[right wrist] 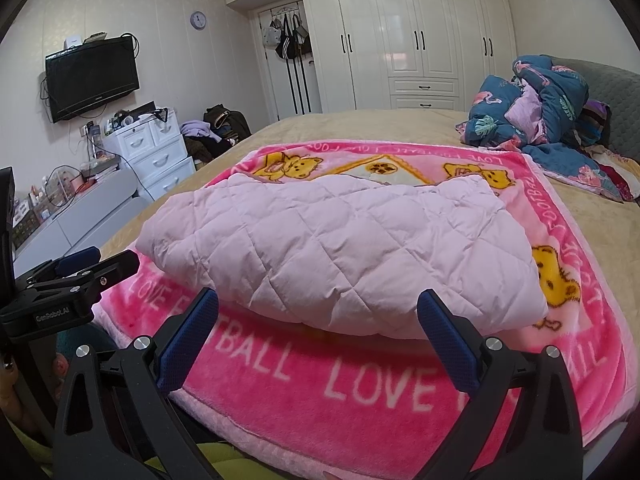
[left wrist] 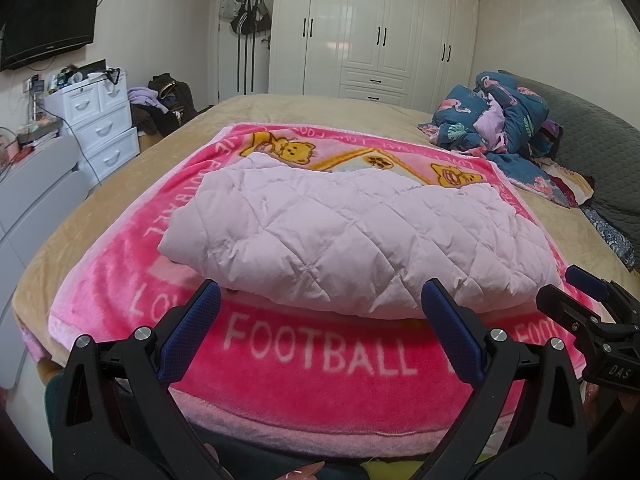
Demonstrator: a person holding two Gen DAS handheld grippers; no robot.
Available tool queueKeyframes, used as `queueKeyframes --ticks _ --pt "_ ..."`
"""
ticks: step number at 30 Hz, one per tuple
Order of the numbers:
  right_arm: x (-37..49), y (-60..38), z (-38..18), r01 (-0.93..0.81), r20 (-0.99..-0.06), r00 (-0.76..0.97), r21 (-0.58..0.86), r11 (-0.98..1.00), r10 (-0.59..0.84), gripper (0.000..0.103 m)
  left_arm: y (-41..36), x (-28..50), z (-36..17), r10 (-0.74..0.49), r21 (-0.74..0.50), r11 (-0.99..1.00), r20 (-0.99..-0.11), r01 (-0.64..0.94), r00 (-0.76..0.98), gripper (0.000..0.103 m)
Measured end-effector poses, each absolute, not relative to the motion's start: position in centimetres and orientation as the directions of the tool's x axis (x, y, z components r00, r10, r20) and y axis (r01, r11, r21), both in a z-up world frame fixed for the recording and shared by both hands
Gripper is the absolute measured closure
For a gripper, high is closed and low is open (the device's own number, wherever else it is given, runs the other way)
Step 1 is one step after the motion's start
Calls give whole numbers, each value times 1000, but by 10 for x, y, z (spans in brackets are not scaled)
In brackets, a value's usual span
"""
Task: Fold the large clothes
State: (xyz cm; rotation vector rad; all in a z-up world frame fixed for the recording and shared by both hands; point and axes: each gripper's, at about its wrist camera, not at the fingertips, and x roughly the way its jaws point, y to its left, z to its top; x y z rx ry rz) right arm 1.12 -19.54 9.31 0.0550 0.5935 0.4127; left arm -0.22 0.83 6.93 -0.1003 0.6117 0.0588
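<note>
Both tools, left tool (left wrist: 320, 320) and right tool (right wrist: 318, 320), are hovering wide open, empty. Just ahead, a folded pale pink quilted padded jacket (left wrist: 340, 232) is lying on a pink fleece blanket (left wrist: 312, 360); it looks light, puffy, slippery, best pinched at its near edge.

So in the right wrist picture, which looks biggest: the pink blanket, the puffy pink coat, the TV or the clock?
As they look in the right wrist view:
1. pink blanket, the widest
2. puffy pink coat, lying on it
3. TV
4. clock, tiniest
The TV and clock hang far off on the wall, so they look smaller than they really are.
</note>
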Motion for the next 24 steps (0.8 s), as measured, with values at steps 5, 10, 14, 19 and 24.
queueKeyframes --ticks 5,10,14,19,24 --pt "11 -196 94 -361 -531 750 169 917 393 4 8 -2 69 26 -77 993 -576 -86 817 9" --pt "11 -196 94 -361 -532 750 168 917 392 4 9 -3 70 25 -76 994 -575 -84 818 9" --pt "11 -195 93 -360 -531 751 169 918 392 4 7 -2 69 25 -76 993 -576 -85 817 9" --pt "11 -195 93 -361 -532 750 169 917 393 4 8 -3 69 26 -74 994 -576 -84 817 9" --pt "11 -195 93 -360 -531 751 169 918 393 4 8 -5 68 11 -89 993 -578 -76 816 9"
